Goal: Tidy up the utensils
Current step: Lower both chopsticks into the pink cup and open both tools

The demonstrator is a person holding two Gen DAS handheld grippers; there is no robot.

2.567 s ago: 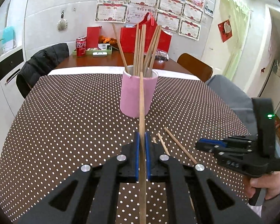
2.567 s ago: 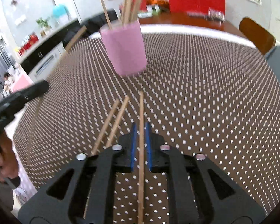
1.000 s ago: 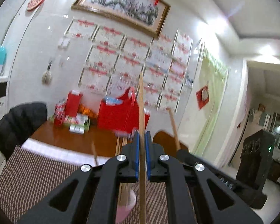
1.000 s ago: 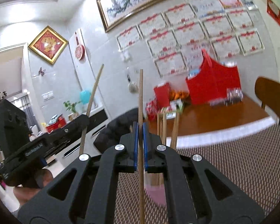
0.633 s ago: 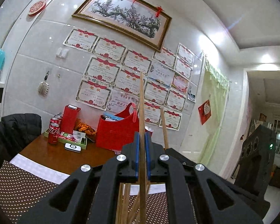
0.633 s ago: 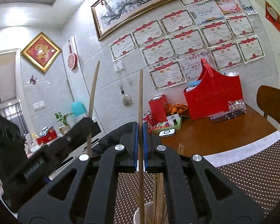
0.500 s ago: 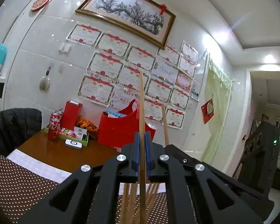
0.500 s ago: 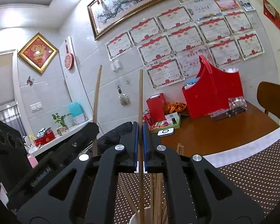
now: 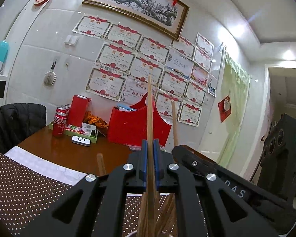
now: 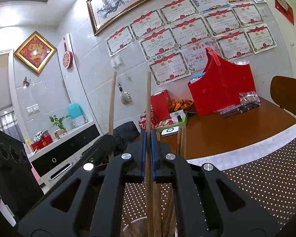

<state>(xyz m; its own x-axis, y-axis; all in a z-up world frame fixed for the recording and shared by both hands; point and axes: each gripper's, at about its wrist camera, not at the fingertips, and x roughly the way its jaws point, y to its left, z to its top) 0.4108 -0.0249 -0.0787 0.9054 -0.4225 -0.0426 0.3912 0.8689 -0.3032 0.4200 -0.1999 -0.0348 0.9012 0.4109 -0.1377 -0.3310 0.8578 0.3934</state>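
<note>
Both chopsticks stand upright over the cup now. The left gripper (image 9: 150, 164) is clamped on its chopstick (image 9: 150, 106), long axis vertical, lower end down among the sticks already bunched in the cup (image 10: 136, 228). The right gripper (image 10: 147, 156) pinches its own chopstick (image 10: 148, 100) the same way, directly above the cup's mouth. Judging by this, each stick only needs letting go to drop straight in.

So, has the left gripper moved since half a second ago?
Yes. The left gripper has sunk: against the red bag on the far table, its chopstick now sits lower, closer to the cup below.
</note>
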